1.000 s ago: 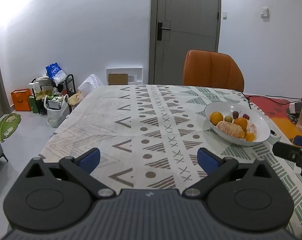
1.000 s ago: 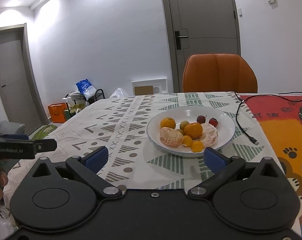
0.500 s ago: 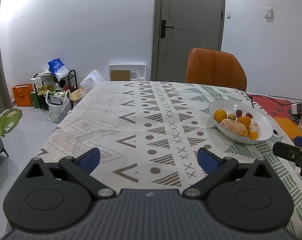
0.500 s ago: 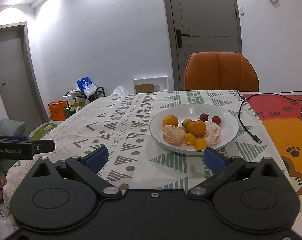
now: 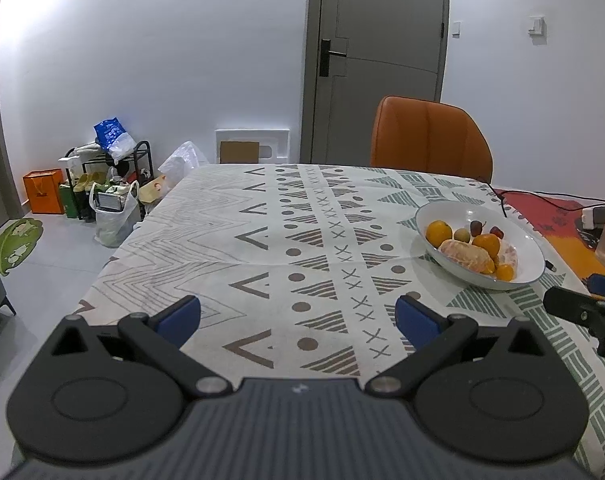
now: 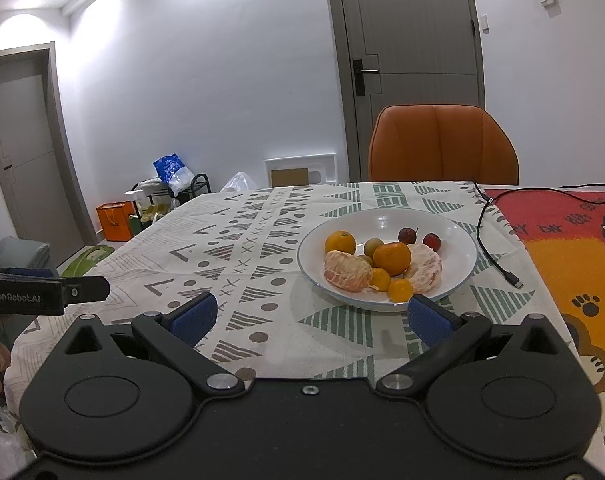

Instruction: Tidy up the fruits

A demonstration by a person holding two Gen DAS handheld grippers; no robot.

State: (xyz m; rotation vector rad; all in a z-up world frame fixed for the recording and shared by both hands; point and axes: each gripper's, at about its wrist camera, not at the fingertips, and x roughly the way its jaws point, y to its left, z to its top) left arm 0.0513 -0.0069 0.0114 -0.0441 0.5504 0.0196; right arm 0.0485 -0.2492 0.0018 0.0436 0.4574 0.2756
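1. On the far left, my left gripper [image 5: 298,316] hangs over the patterned tablecloth [image 5: 286,240], jaws spread wide and holding nothing; a wide stretch of cloth lies ahead of it.
2. Right of that, my right gripper [image 6: 312,316] is likewise wide open and unloaded, near the table's front edge, its right fingertip [image 6: 428,320] just short of the bowl's near rim.
3. I see the white bowl [image 6: 454,240] holding the fruit: a peeled orange [image 6: 348,271] lying with its long axis left to right, a whole orange [image 6: 391,258] and two red fruits [image 6: 407,235] behind.
4. Rightmost, a black cable [image 6: 488,248] runs beside the bowl along the cloth's right edge.
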